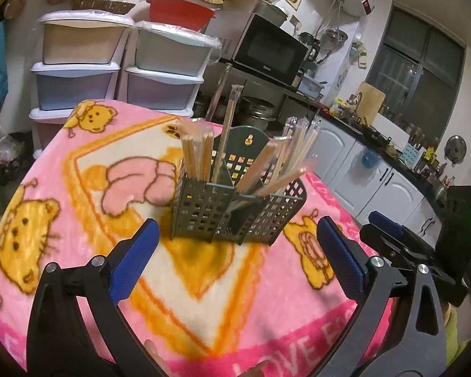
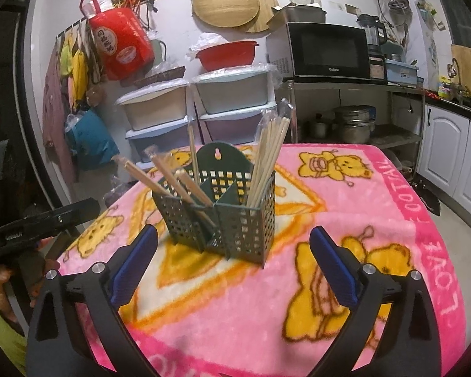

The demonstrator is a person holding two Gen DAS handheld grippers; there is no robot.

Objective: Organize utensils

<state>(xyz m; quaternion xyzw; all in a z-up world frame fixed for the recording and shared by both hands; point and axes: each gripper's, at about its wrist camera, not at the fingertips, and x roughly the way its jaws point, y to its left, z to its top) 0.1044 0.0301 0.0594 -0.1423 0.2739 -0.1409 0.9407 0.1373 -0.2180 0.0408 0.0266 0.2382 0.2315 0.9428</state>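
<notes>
A dark green perforated utensil holder (image 1: 204, 210) (image 2: 245, 223) stands upright on a pink cartoon blanket (image 1: 88, 207) (image 2: 354, 194). Wooden chopsticks, some in clear wrappers, fill its compartments. One bundle (image 1: 197, 154) (image 2: 270, 154) stands nearly upright, and others (image 1: 282, 169) (image 2: 172, 185) lean outward. My left gripper (image 1: 237, 235) is open just in front of the holder, nothing between its blue pads (image 1: 132, 264). My right gripper (image 2: 234, 235) is open too, short of the holder and empty. Each wrist view shows the other tool at its edge.
Behind the table stand stacked plastic drawers (image 1: 116, 62) (image 2: 179, 116), a black microwave (image 1: 267, 53) (image 2: 326, 50) on a metal rack with pots, and white kitchen cabinets (image 1: 376, 182) (image 2: 449, 150). A red bag (image 2: 119, 44) hangs on the wall.
</notes>
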